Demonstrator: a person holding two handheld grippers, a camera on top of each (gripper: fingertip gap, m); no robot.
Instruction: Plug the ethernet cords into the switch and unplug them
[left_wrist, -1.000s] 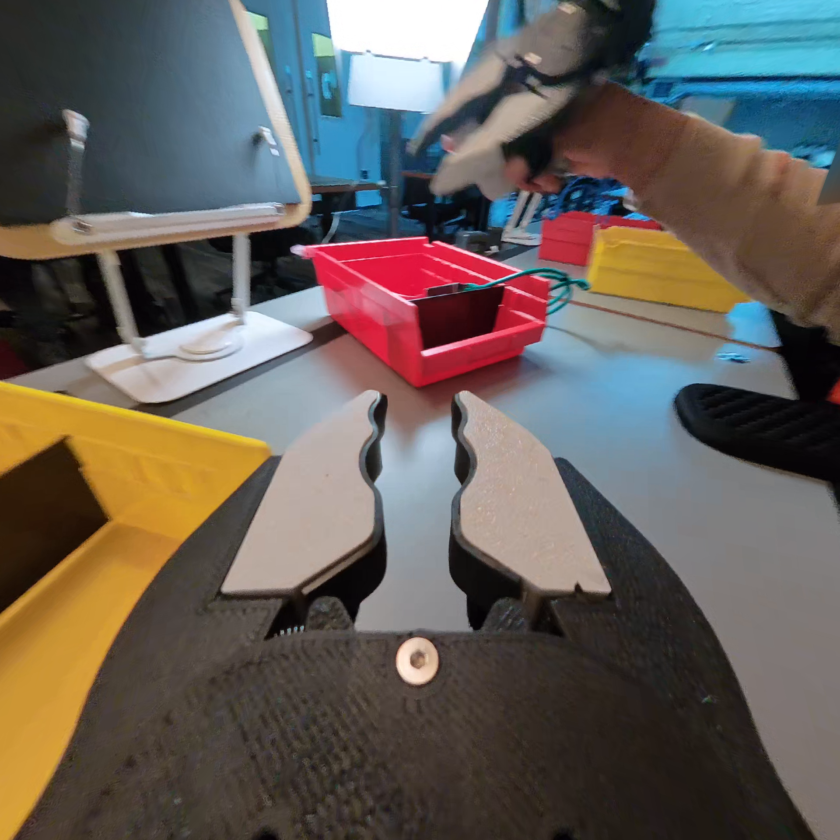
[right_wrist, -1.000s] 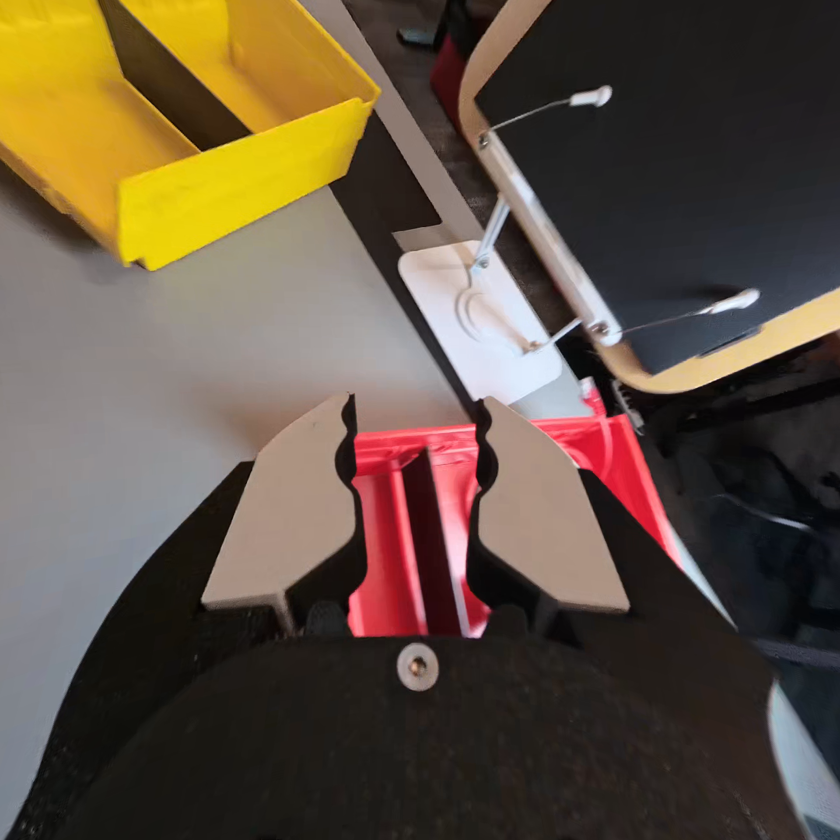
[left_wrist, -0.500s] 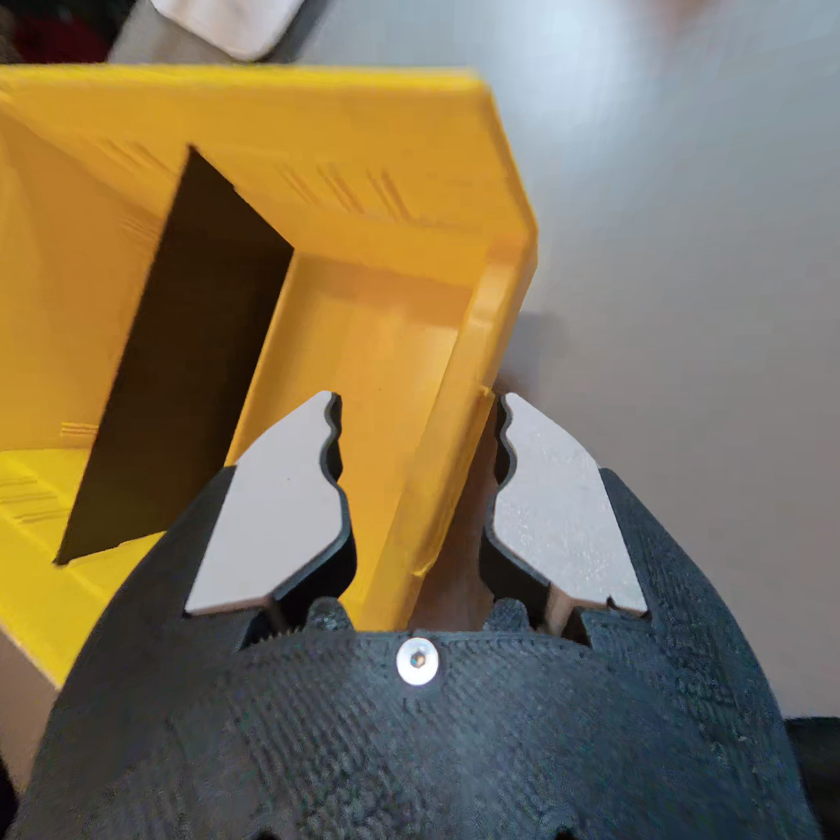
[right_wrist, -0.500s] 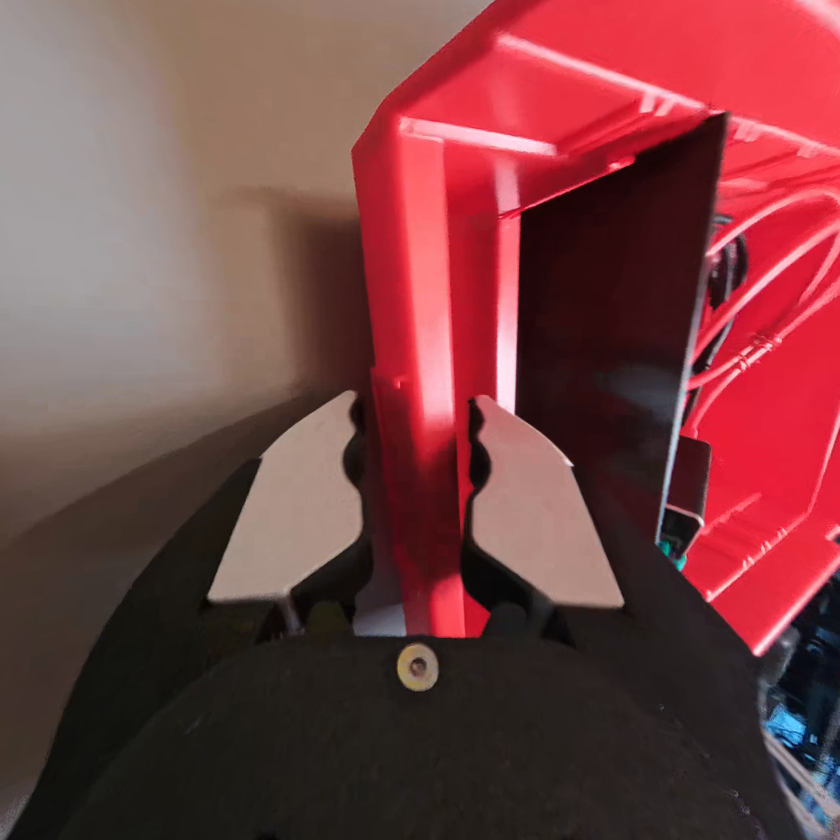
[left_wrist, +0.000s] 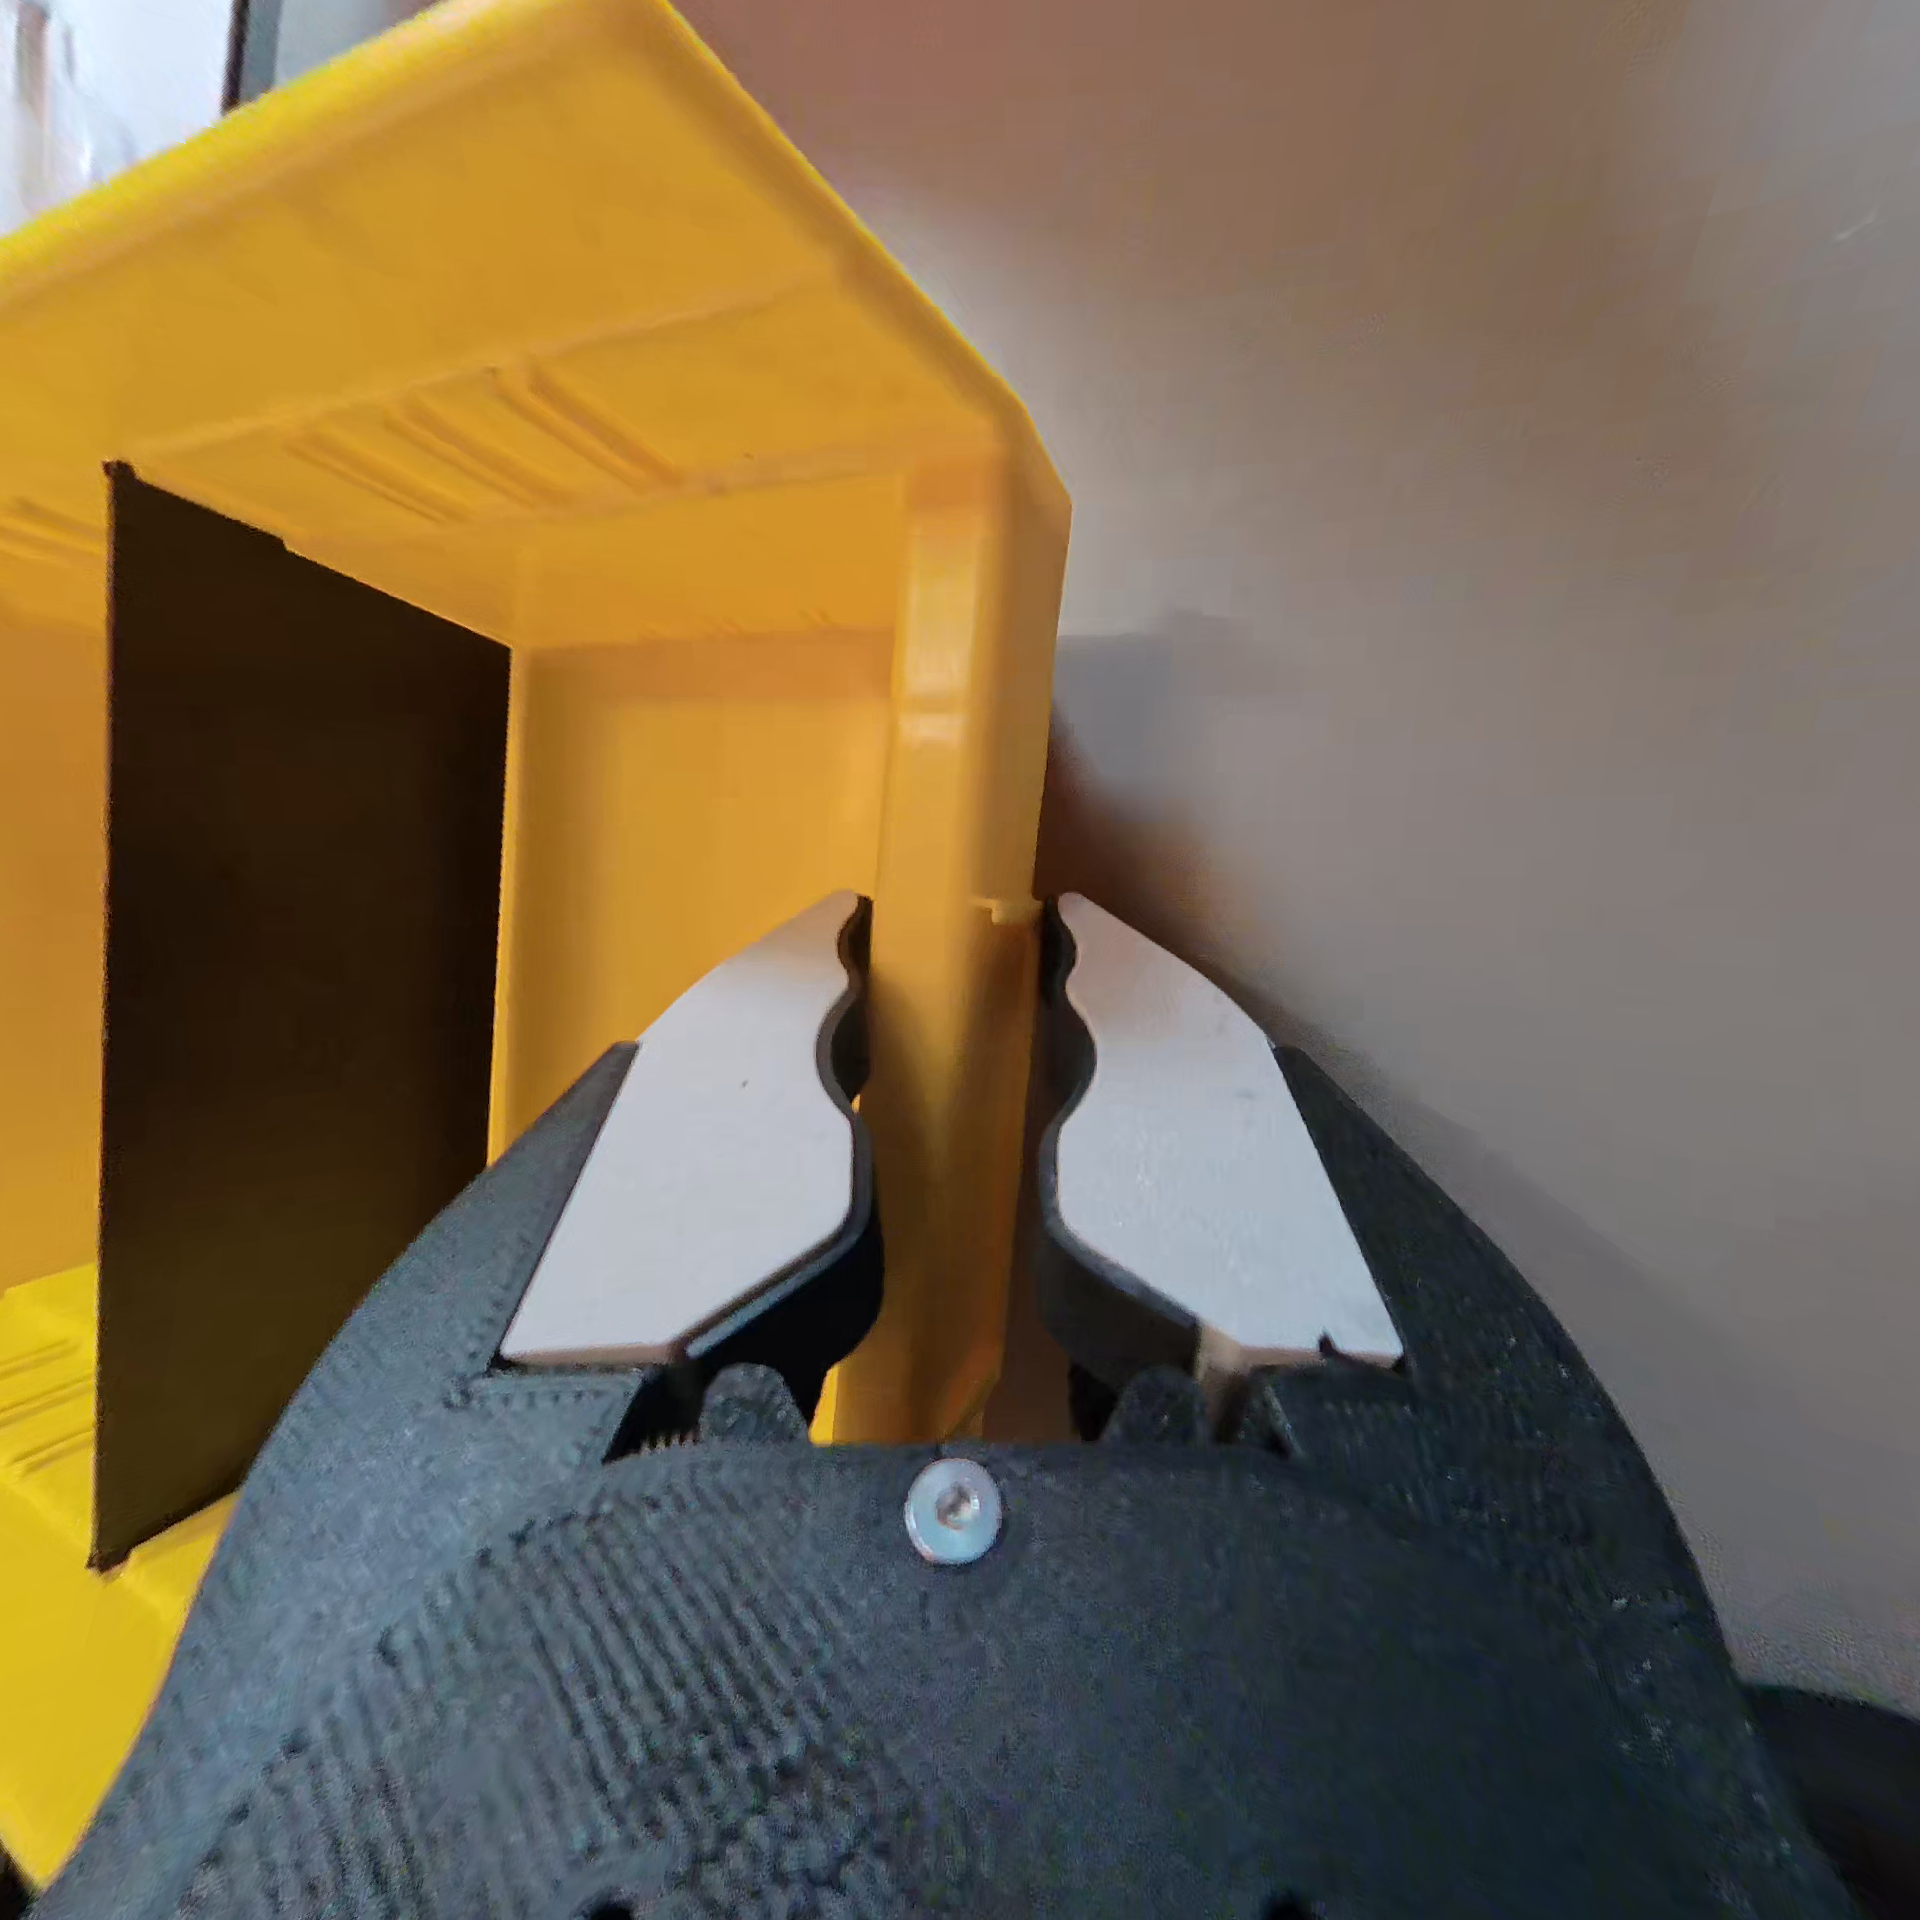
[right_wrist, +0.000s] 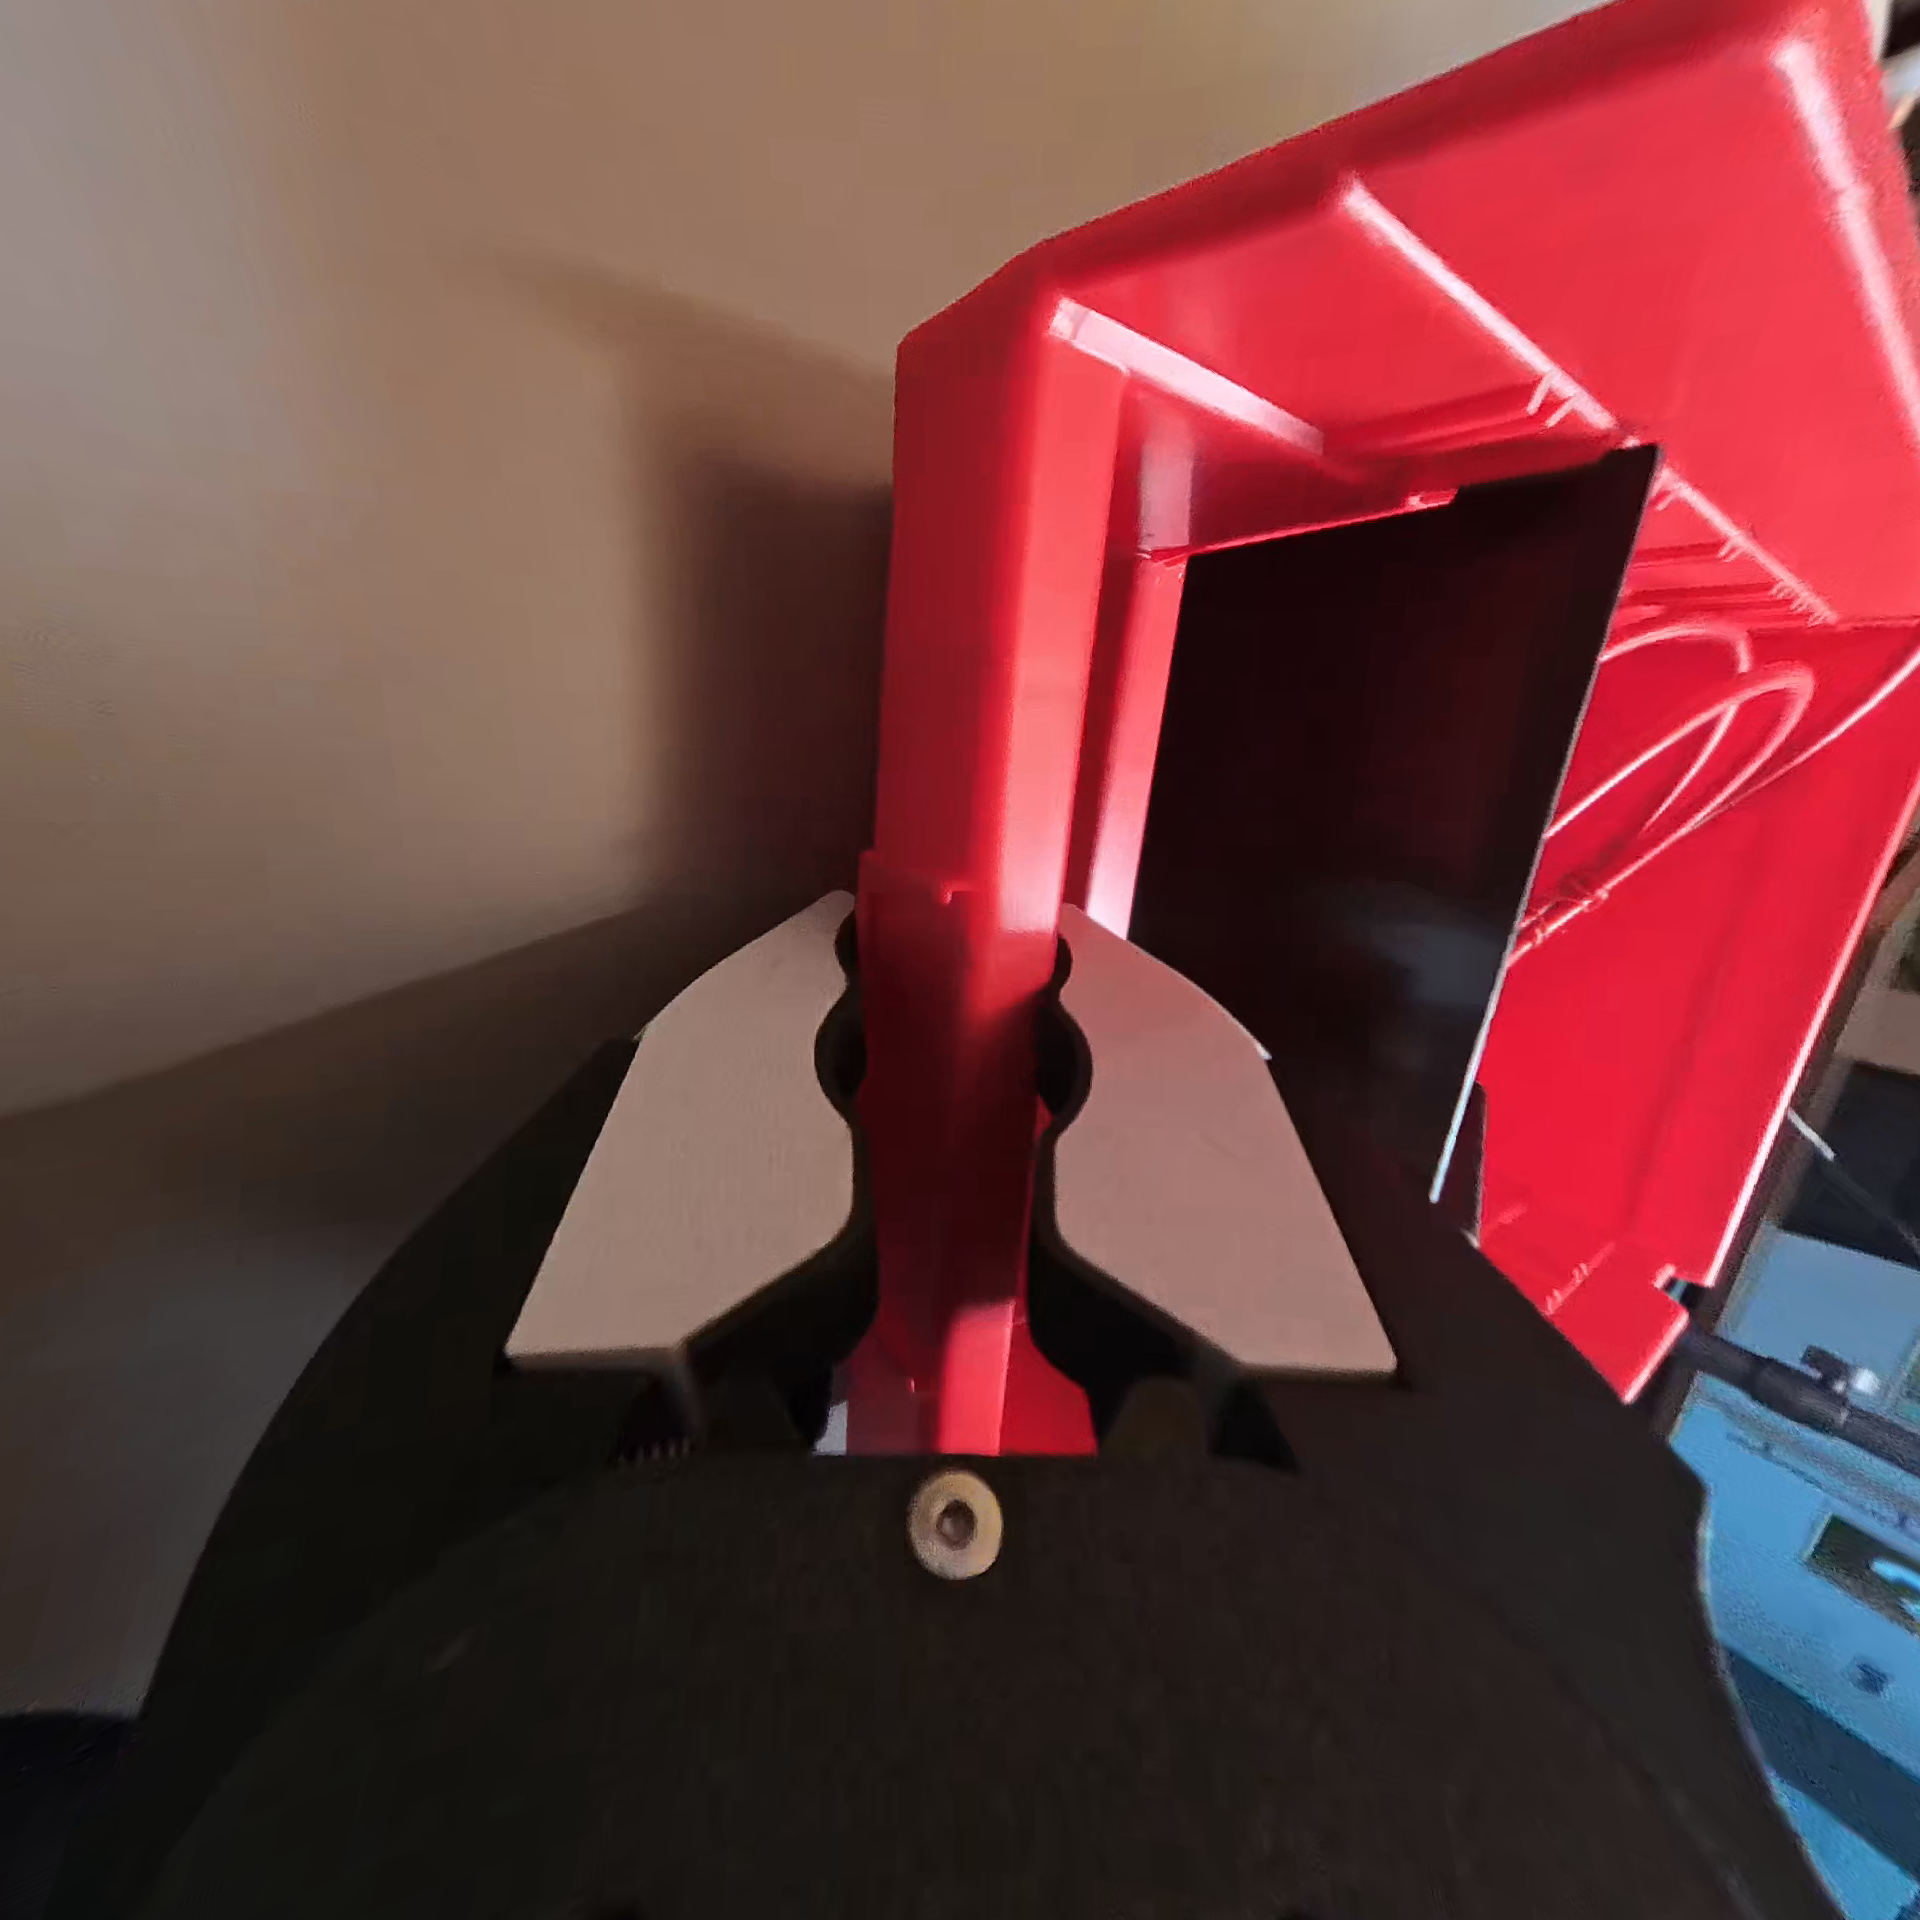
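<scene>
The grey table (left_wrist: 1507, 520) filled most of both views. On it sat a yellow bin (left_wrist: 468, 312) and a red bin (right_wrist: 1558, 260). Each bin had a dark divider standing inside it, one in the yellow bin (left_wrist: 301, 987) and one in the red bin (right_wrist: 1351, 831).

The left gripper (left_wrist: 954, 914) pinched the side wall of the yellow bin, one finger inside and one outside. The right gripper (right_wrist: 951, 925) pinched the side wall of the red bin the same way.

Thin cords (right_wrist: 1704, 748) lay in the red bin behind its divider, which hid most of them. I could not see the switch.
</scene>
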